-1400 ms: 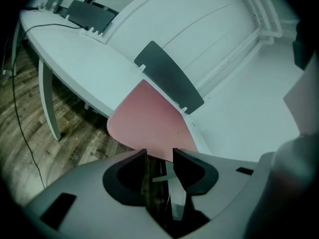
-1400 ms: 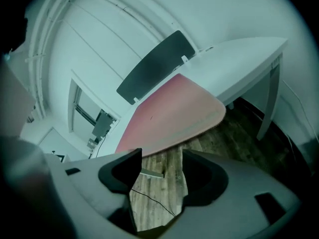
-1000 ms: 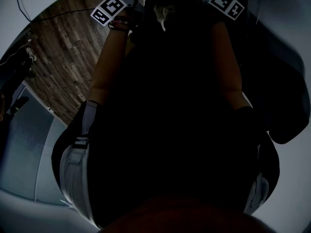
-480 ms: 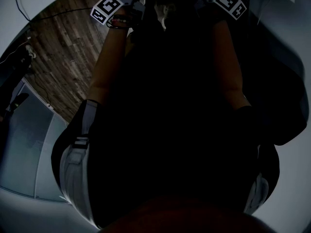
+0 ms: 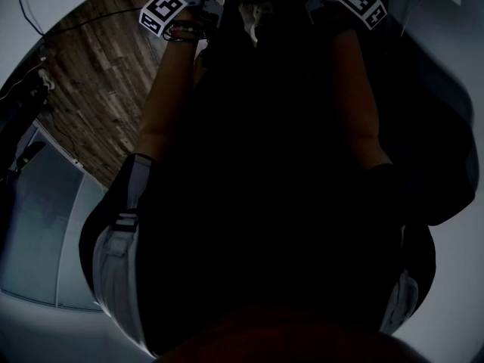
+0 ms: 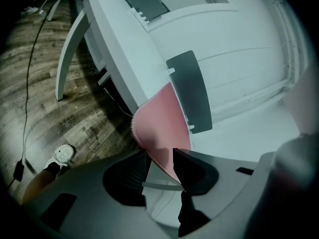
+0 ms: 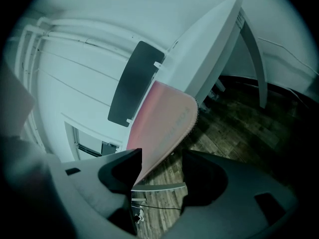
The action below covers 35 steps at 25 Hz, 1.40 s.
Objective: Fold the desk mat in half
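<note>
The left gripper [image 6: 159, 166] and right gripper [image 7: 159, 171] each clamp the pink mat [image 6: 159, 128], raised over 1 white desk [image 6: 239, 83].

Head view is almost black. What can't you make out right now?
Head view: a dark mass fills it, hiding the mat, the desk and both tools' jaws.
Left tool view: the mat's near edge is cut off behind the jaws; no fold shows.
Right tool view: floor shows between mat and one jaw, so the pinch is unclear.
</note>
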Motion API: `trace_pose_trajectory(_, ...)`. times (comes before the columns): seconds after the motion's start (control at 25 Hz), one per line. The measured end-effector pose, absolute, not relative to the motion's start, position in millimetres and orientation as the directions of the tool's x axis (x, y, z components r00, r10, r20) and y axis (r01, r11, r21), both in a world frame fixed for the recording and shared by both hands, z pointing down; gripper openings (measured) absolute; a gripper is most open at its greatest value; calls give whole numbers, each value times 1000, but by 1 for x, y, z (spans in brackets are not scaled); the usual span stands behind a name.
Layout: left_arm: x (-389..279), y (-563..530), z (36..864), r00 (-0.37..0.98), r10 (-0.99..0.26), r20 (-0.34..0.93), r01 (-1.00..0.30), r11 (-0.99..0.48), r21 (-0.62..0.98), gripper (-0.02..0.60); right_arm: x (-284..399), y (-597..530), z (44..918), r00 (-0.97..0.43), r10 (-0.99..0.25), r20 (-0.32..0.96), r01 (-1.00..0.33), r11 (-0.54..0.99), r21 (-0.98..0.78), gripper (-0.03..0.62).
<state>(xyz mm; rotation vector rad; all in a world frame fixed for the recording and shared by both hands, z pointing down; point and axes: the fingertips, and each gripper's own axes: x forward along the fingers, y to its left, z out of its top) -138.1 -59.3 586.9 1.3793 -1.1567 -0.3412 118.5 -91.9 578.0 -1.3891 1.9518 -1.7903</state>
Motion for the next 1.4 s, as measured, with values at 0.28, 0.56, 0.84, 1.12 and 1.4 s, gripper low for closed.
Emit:
trace_pose_trajectory(0.28, -136, -58, 586, 452, -780, 433, -404, 254, 879, 172, 132, -99, 570, -541, -709, 453, -510, -152, -847, 245)
trace_pose_trajectory(0.56, -134, -60, 572, 448, -783, 432, -404, 254, 879, 181, 143, -103, 552, -533, -716, 451, -505, -158, -848, 245)
trace_pose_trajectory(0.84, -135, -64, 565, 437, -805, 401, -393, 230, 890, 179, 147, -100, 551, -519, -732, 440, -493, -164, -854, 245)
trace_pose_trajectory(1.12, -141, -63, 573, 425, -809, 407, -412, 227, 882, 179, 163, -99, 557, -486, -771, 411, -471, -165, -866, 237)
trace_pose_trajectory(1.4, -138, -65, 566, 437, -816, 377, -401, 198, 894, 117, 169, -100, 554, -468, -783, 410, -488, -157, -858, 89)
